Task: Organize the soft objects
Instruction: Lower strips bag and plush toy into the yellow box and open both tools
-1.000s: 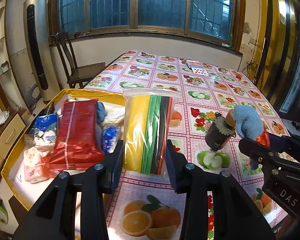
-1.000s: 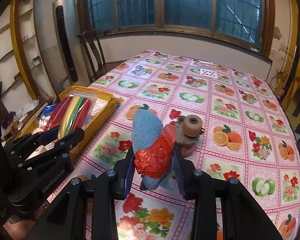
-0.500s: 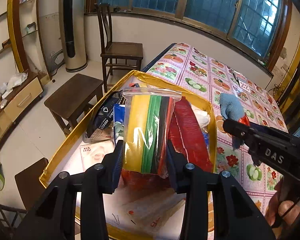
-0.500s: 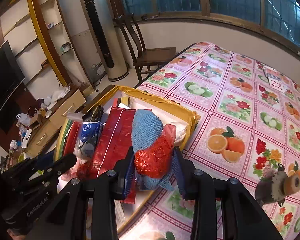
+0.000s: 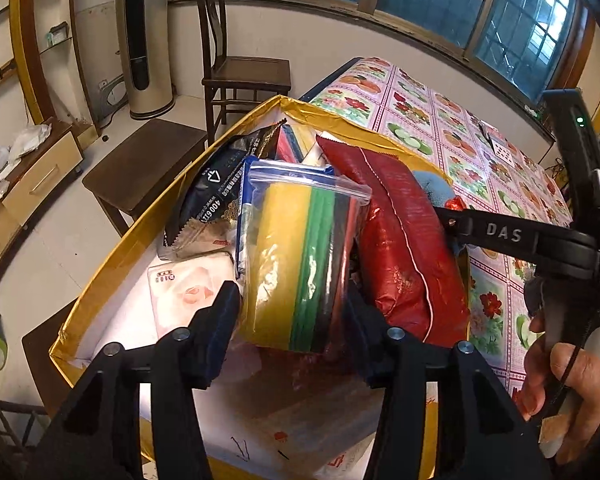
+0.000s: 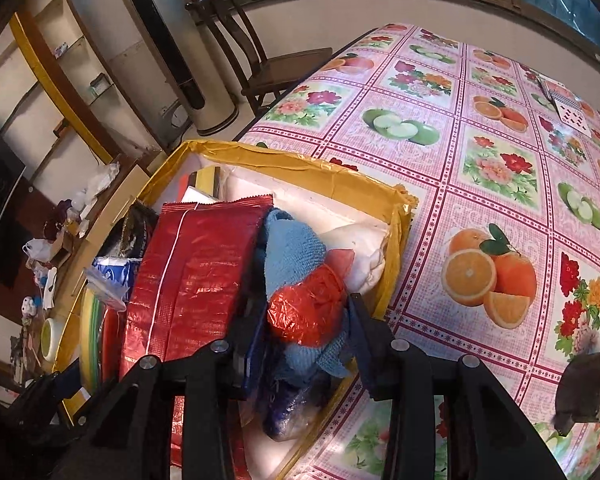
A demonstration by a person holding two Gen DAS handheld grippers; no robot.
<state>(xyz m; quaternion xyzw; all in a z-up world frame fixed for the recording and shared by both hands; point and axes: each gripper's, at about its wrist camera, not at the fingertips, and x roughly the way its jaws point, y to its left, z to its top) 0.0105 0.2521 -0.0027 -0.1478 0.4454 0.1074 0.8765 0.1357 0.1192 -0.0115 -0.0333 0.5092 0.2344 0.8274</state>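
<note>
Left wrist view shows the left gripper (image 5: 292, 312) pinching a clear bag (image 5: 300, 256) over the yellow box (image 5: 100, 276); a red pack (image 5: 400, 240) lies right. Right gripper (image 6: 300, 324) squeezes a blue cloth (image 6: 292, 252).

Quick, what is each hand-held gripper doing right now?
Left hand-held gripper: closed on the clear zip bag of coloured sheets.
Right hand-held gripper: closed on the blue cloth with red foil.

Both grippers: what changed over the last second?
Left gripper carried the zip bag of coloured sheets from the tablecloth to over the yellow box. Right gripper brought the blue cloth with red wrapper over the box too. Both grips unchanged.
</note>
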